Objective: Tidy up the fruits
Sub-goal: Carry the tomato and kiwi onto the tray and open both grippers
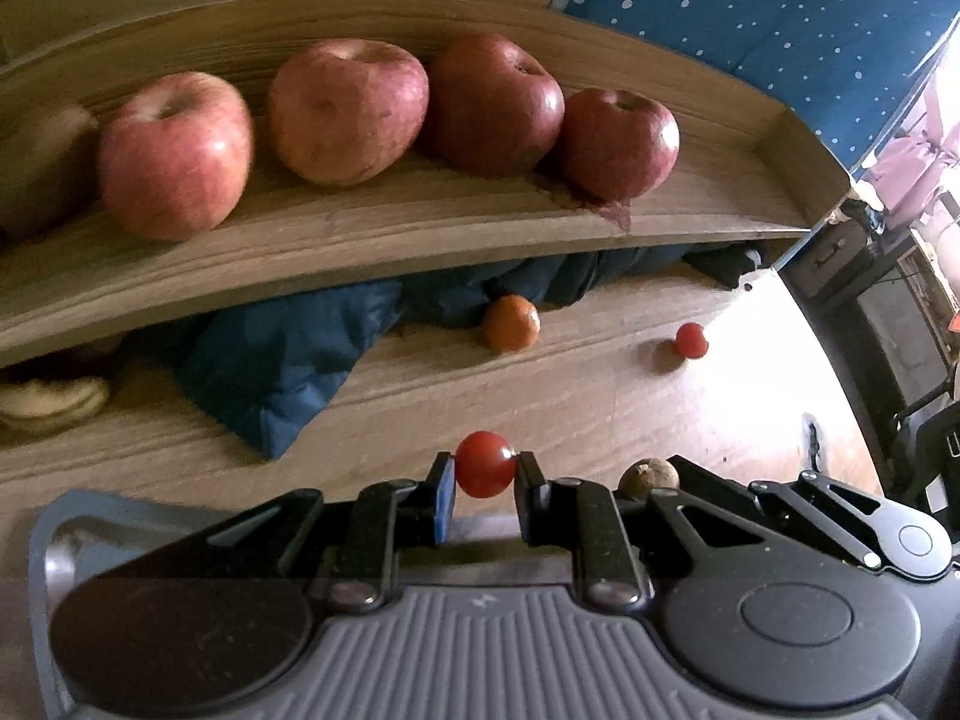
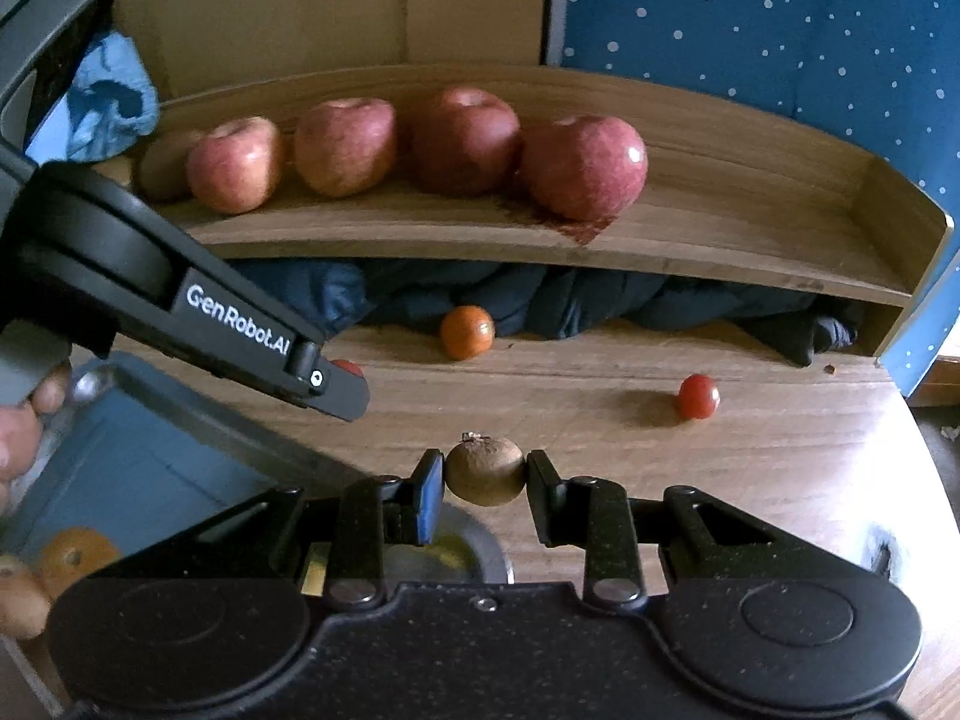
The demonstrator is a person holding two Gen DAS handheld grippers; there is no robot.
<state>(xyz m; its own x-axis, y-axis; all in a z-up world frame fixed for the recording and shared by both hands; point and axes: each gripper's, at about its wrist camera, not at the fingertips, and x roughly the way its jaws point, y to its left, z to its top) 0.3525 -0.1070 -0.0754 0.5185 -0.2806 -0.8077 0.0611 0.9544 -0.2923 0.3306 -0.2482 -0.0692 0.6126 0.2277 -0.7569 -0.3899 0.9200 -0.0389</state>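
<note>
between left tool point(image 1: 485, 475) tips: cherry tomato point(image 1: 485, 463)

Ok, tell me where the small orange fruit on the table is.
In both wrist views the small orange fruit lies on the wooden table beneath the shelf of apples, against the dark blue cloth, left of the loose cherry tomato.

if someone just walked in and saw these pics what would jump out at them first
First, the row of four red apples on the curved wooden shelf at the back. Next, each hand-held gripper grips a small fruit above the table: the left hand-held gripper pinches a cherry tomato, and the right hand-held gripper a small brown fruit. A small orange fruit and another cherry tomato lie loose on the wooden table.
</note>
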